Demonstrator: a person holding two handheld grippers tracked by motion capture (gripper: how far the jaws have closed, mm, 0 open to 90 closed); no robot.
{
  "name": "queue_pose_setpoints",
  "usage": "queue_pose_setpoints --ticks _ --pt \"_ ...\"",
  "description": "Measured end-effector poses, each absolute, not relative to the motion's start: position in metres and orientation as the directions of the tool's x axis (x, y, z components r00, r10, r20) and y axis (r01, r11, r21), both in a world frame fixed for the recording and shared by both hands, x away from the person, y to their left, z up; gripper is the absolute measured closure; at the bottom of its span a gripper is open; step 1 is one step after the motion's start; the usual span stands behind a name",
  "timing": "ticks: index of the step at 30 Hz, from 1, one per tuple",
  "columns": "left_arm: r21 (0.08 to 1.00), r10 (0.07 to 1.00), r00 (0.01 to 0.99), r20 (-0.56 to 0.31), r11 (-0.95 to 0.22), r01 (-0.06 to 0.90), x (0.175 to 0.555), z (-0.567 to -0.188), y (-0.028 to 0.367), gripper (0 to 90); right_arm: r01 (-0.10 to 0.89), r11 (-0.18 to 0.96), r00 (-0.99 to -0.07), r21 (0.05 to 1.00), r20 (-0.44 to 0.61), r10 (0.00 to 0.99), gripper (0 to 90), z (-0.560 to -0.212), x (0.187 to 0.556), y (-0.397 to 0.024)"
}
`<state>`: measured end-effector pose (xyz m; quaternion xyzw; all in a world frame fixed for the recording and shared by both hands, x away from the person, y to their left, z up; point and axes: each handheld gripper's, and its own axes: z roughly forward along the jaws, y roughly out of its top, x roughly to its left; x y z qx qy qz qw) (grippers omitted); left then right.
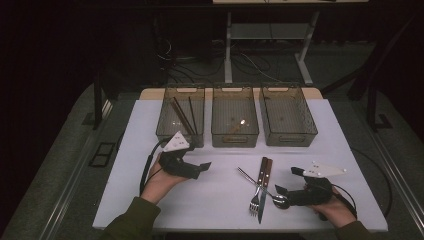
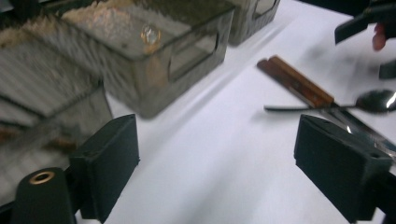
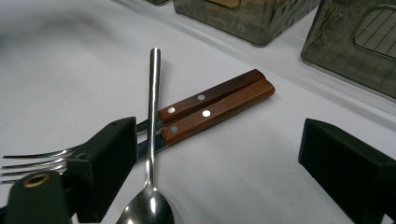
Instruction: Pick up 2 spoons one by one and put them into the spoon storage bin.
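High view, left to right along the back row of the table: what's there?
Bin holding chopsticks → middle bin with a small shiny item inside → right bin.

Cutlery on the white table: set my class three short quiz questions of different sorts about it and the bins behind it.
1. True or false: the spoon lies across the fork and the knife.
2. Multiple choice: which bin holds the chopsticks? A the left bin; B the middle bin; C the right bin.
3. Fill the gap: the jaws of the right hand-held gripper stand ____ beside the spoon's bowl.

Key
1. True: its handle crosses both wooden handles.
2. A
3. open; nothing is pinched between them.
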<state>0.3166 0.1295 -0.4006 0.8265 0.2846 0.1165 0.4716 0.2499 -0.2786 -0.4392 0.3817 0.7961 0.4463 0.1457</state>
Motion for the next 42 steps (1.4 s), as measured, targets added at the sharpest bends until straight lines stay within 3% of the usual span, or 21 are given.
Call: queue_pose_setpoints --ticks 10,19,23,33,42 --pt "0.828 0.571 0.818 -0.077 -0.42 0.372 0.287 -0.422 0.142 0.0 0.522 0.303 -0.66 0.797 0.152 0.736 13.6 -0.432 0.25 -0.282" --pt "0.826 0.547 0.83 -0.111 -0.414 0.383 0.271 -0.43 0.151 0.0 0.57 0.348 -0.691 0.745 0.206 0.693 11.6 -0.427 0.235 -0.295" --pt "0.824 0.546 0.829 -0.118 -0.412 0.389 0.266 -0.433 0.153 0.0 0.576 0.363 -0.697 0.732 0.208 0.686 16.8 -0.428 0.232 -0.295" --pt "0.821 0.538 0.836 -0.113 -0.423 0.383 0.266 -0.435 0.15 1.2 0.595 0.404 -0.716 0.695 0.23 0.659 39.5 -0.431 0.234 -0.286" --pt "0.815 0.538 0.835 -0.117 -0.428 0.39 0.266 -0.436 0.148 1.8 0.604 0.447 -0.732 0.66 0.236 0.639 47.8 -0.437 0.236 -0.28"
